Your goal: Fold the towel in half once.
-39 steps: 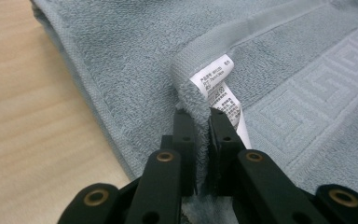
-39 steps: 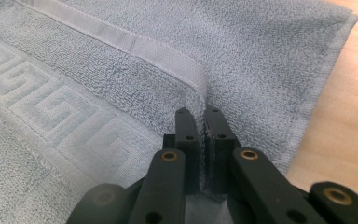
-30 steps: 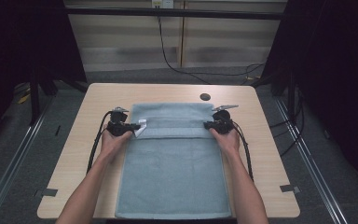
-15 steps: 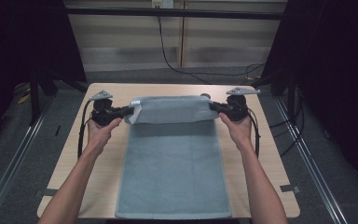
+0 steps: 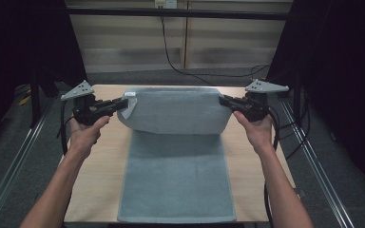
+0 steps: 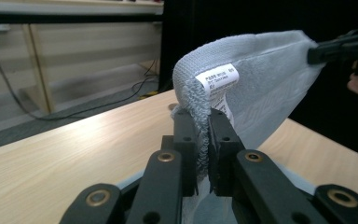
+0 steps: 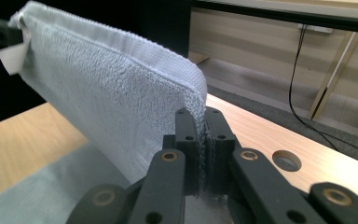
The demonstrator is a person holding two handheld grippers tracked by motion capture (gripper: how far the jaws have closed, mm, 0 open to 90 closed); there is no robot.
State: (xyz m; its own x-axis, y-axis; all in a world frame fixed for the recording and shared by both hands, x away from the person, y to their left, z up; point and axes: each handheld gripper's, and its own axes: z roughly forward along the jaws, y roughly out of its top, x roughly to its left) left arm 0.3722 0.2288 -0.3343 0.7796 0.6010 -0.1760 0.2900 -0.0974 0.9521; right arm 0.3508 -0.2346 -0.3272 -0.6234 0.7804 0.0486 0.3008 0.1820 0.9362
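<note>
Gripping the towel's far corners, both sets of jaws are closed tight on terry cloth. In the left gripper view your left gripper (image 6: 204, 140) pinches the hem just under the white care label (image 6: 217, 80); in the right gripper view your right gripper (image 7: 204, 140) clamps the opposite corner, fabric bunched between the pads.

Towel (image 5: 176, 156): grey, centre of the high view. Far end hangs lifted between the left gripper (image 5: 119, 103) at centre left and the right gripper (image 5: 225, 100) at centre right; near end lies flat on the wooden table (image 5: 97, 166), reaching to the bottom edge of the frame.

Handling judgement: soft, limp, light. It sags between your hands and will fold wherever unsupported, so expect no stiffness. Terry pile gives good friction; a slip looks unlikely while the pinch sits behind the stitched hem. Not fragile.

Where to hold: stay at the two corners on the hem, as now. Keep both hands level and evenly spread so the lifted edge stays straight; a slack span would let the fold land crooked on the lower half.
</note>
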